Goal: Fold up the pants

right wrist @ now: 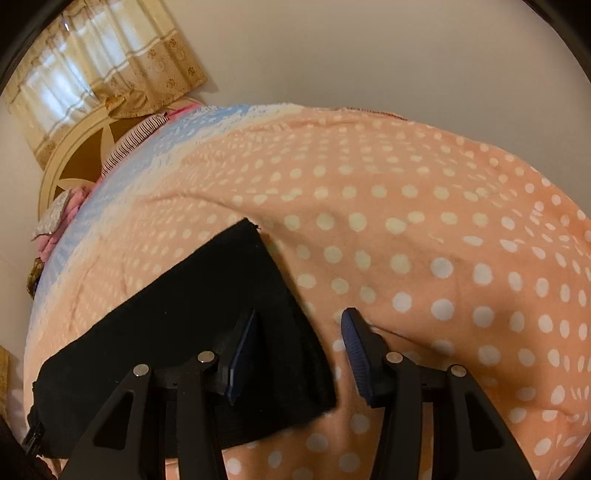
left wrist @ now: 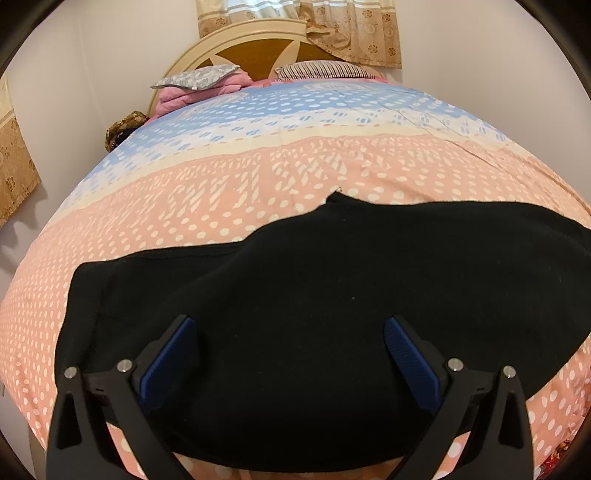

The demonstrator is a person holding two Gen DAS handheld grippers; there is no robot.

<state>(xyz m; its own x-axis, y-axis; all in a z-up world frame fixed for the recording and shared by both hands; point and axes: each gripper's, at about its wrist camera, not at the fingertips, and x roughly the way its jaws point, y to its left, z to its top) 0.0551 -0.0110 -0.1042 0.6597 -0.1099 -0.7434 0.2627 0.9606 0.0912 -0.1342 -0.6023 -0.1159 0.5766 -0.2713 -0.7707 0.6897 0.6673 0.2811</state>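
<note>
Both grippers — left gripper, right gripper — black frames, ribbed blue pads, silver screws.

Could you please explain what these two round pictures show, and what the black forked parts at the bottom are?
No robot here: a person holds a pair of hand tongs in each hand, and each carries a wide-angle camera looking along its fingers, hence the round, bulging view. One picture comes from the left tongs, the other from the right tongs. The blue strips are their gripping pads. Both hang over a bed with a dotted pink-and-blue bedspread; black pants lie on it, already partly folded. Both tongs stand open and hold nothing; the right ones sit above the pants' edge. Behind are pillows, a headboard and curtains.
</note>
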